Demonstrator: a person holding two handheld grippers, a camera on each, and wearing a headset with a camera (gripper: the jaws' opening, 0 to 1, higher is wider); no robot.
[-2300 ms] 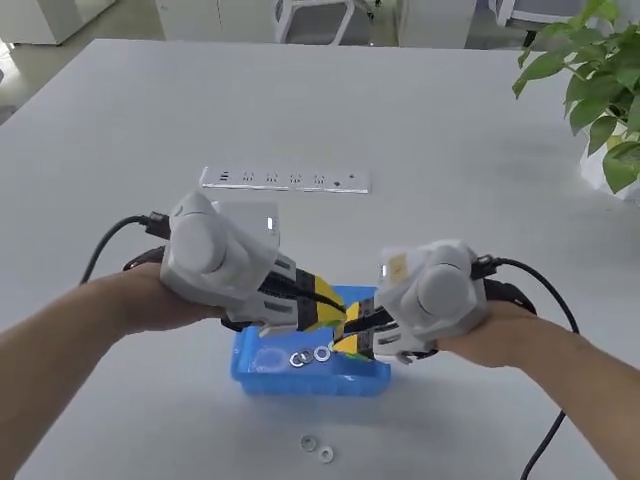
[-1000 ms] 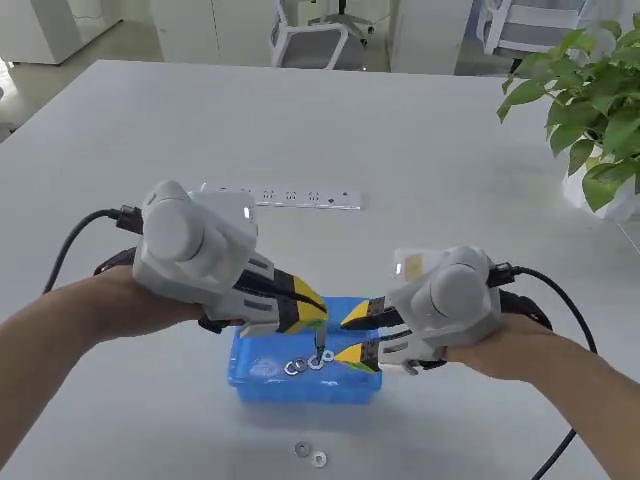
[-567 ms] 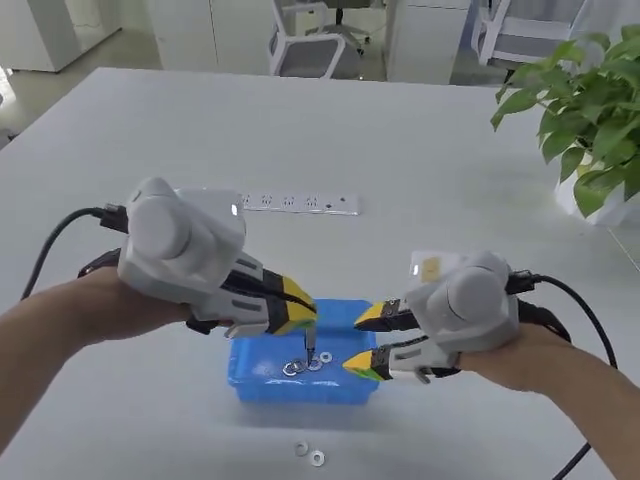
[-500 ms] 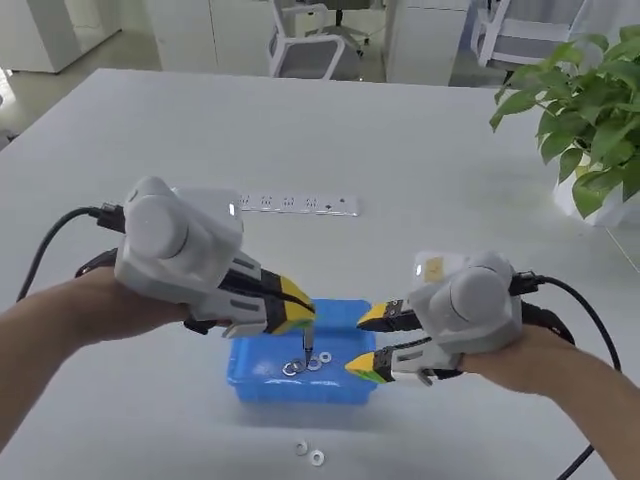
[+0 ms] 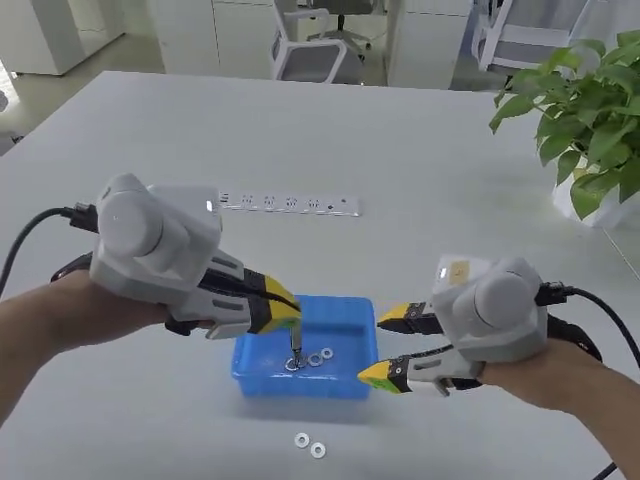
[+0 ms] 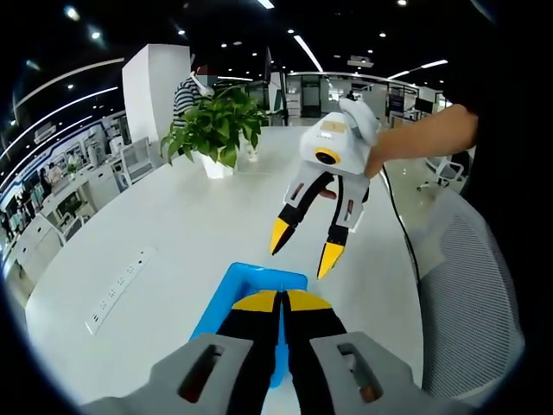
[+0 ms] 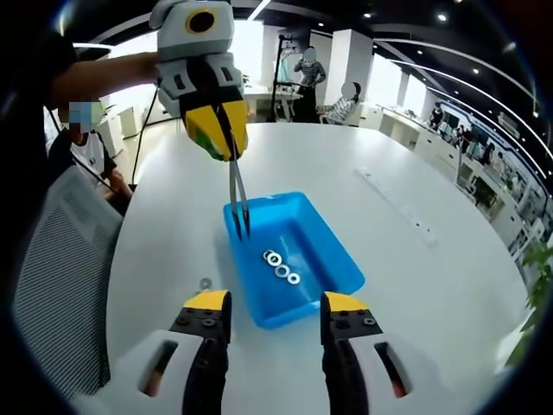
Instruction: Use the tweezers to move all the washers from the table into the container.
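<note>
My left gripper [image 5: 288, 308] is shut on slim metal tweezers [image 5: 296, 342] that point down into the blue container [image 5: 262, 378]. Several washers [image 5: 312, 359] lie inside, by the tweezer tips. Two washers [image 5: 310, 445] lie on the table in front of the container. My right gripper [image 5: 378, 347] hangs open to the right of the container, nothing in it. The right gripper view looks past its own open tips [image 7: 276, 303] at the left gripper [image 7: 220, 138], the tweezers [image 7: 238, 194], the container [image 7: 346, 281] and a washer [image 7: 206, 283] outside it. The left gripper [image 6: 282, 301] sees the right gripper [image 6: 302, 246].
A white power strip [image 5: 290, 204] lies farther back on the white table [image 5: 420, 170]. A potted plant [image 5: 590, 110] stands at the right edge. Office chairs stand beyond the far edge. People stand in the room behind.
The right gripper has opened and drawn back to the right, away from the left one. The left gripper keeps the tweezers over the container. The camera has shifted.
</note>
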